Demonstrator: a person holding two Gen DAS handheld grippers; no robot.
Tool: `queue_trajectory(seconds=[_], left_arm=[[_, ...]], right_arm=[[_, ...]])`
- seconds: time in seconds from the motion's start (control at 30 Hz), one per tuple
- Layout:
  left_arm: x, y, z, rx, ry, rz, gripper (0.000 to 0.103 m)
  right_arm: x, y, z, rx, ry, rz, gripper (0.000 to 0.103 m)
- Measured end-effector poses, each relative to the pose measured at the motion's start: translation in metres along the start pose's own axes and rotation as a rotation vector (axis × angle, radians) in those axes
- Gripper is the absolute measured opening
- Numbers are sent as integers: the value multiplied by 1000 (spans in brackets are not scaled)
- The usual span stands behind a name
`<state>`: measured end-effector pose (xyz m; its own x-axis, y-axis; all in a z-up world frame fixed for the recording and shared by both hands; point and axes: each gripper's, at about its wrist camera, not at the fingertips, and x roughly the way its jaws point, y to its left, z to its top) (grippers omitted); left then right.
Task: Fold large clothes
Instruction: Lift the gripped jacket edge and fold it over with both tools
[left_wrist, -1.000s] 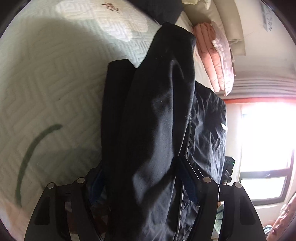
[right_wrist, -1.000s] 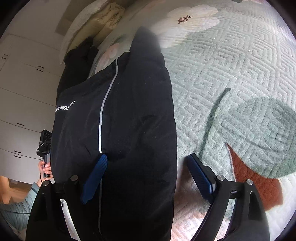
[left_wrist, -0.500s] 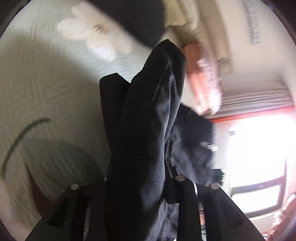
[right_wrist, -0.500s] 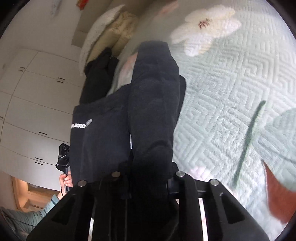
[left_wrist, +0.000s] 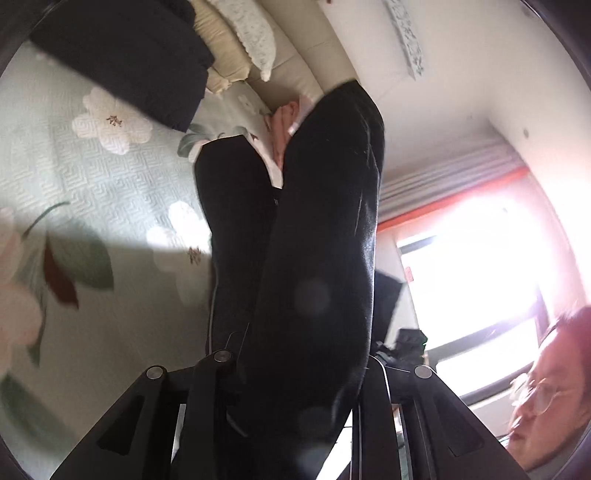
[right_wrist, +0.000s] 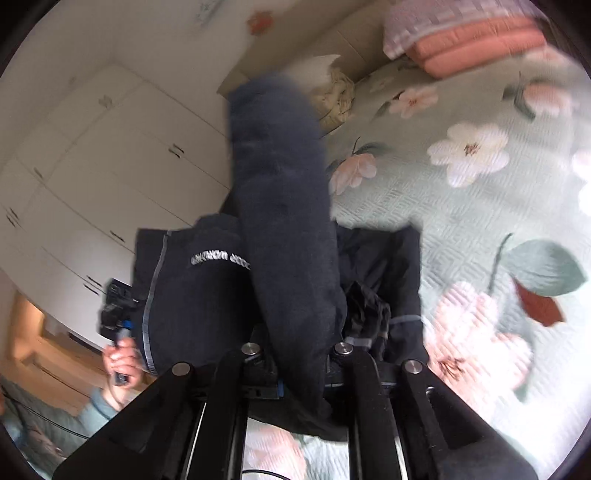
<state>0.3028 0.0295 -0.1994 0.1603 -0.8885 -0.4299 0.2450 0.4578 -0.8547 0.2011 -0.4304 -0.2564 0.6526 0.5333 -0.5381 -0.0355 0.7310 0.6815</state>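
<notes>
Black jacket (right_wrist: 288, 240): grey piping along seams, white lettering on 1 panel. Bedspread (right_wrist: 461, 221): pale green, geometric quilted texture, printed with white and pink flowers, green leaves, a rust-red leaf. Folded blanket (right_wrist: 480, 40): salmon pink. Pillows (left_wrist: 229, 48): cream and pale speckled. Wardrobe (right_wrist: 92, 166): white, small dark handles. Gripper frames: black.

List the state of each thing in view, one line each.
Left tool: shut on the jacket.
Right tool: shut on the jacket.
Jacket: black, bunched, lifted off the bedspread.
Bedspread: floral, spread flat.
Pink blanket: folded, at the bed's head.
Wardrobe: doors closed.
</notes>
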Motion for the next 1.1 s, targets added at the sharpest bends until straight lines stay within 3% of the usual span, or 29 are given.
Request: queue_trajectory(seconds=[0.03, 0.1, 0.23, 0.33, 0.43, 0.57, 0.67, 0.7, 0.77, 0.8, 0.87, 0.93, 1.0, 1.1], left_arm=[[-20, 10, -13, -11, 9, 6, 26], [-29, 19, -41, -83, 10, 9, 26], [-49, 70, -73, -186, -17, 67, 25], [-58, 136, -93, -310, -63, 105, 25], [-71, 190, -113, -440, -144, 54, 25], [-71, 219, -115, -462, -198, 45, 27], [-63, 235, -107, -457, -195, 110, 34], [-60, 240, -106, -466, -189, 122, 35], [-52, 248, -101, -481, -163, 139, 42], [-47, 252, -98, -488, -144, 148, 44], [-45, 255, -95, -489, -110, 175, 54], [-41, 253, -94, -476, -87, 191, 57], [-38, 251, -92, -469, -67, 186, 58], [-24, 256, -93, -488, -48, 172, 63]], right_arm=[[-6, 5, -10, 11, 24, 9, 13], [-11, 14, -29, -5, 72, -68, 13], [34, -1, -51, -3, 188, -184, 14], [66, -14, -46, -13, 176, -172, 13], [77, -5, -31, -67, 129, -171, 13], [114, -17, 1, -116, 183, -278, 14], [178, -48, 20, -97, 334, -455, 34], [190, -63, 21, -69, 391, -466, 39], [190, -90, 17, -9, 423, -444, 53], [177, -99, 18, 25, 398, -418, 64], [149, -109, 21, 46, 353, -390, 71], [126, -117, 27, 39, 336, -385, 85], [121, -128, 31, 37, 358, -349, 88], [131, -140, 25, 51, 448, -226, 88]])
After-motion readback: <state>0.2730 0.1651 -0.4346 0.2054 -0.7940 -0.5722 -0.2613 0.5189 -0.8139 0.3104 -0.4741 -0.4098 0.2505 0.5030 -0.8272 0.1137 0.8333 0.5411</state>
